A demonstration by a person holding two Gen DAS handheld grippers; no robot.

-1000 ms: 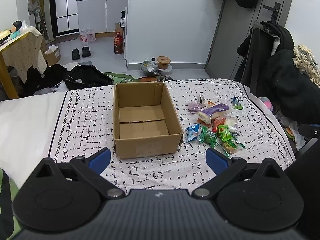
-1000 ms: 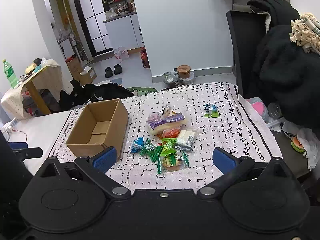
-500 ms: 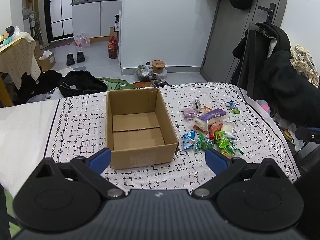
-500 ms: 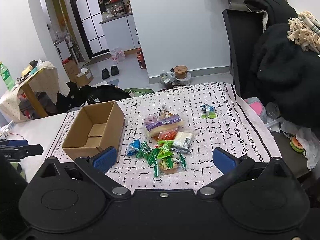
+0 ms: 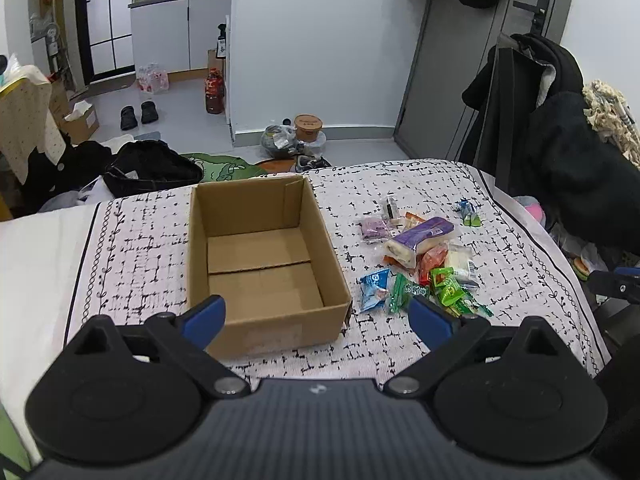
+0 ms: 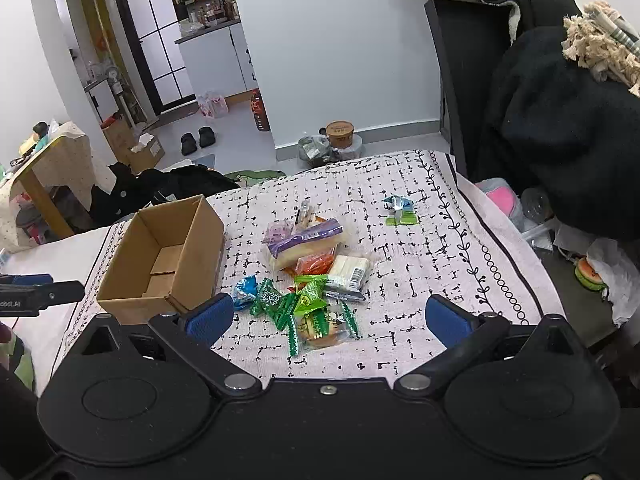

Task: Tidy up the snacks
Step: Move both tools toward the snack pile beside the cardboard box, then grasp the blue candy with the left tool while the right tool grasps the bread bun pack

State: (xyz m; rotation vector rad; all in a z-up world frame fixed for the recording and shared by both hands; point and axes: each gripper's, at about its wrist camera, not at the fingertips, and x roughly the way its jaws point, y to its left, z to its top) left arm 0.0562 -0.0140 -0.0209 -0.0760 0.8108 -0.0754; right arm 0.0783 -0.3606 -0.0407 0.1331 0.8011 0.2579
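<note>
An open, empty cardboard box (image 5: 260, 264) (image 6: 160, 256) stands on a bed with a black-and-white patterned cover (image 5: 132, 248). To its right lies a pile of snack packets (image 5: 424, 264) (image 6: 312, 276): a purple-wrapped bread pack (image 5: 420, 236), green packets (image 6: 308, 296), a blue one (image 5: 374, 282), a white one (image 6: 348, 270). A small blue-green packet (image 6: 400, 210) lies apart. My left gripper (image 5: 318, 320) is open and empty, above the bed before the box. My right gripper (image 6: 326, 318) is open and empty, before the pile.
The bed's right edge (image 6: 520, 248) borders a chair draped with black coats (image 6: 560, 120). Clothes, bags and slippers lie on the floor beyond the bed (image 5: 152, 168). A small table (image 6: 44, 168) stands at far left. The cover (image 6: 420, 280) right of the pile is bare.
Both grippers have moved a little, the left wrist view shifting so the box sits lower and more left. Both stay open. Box and snacks have not moved.
</note>
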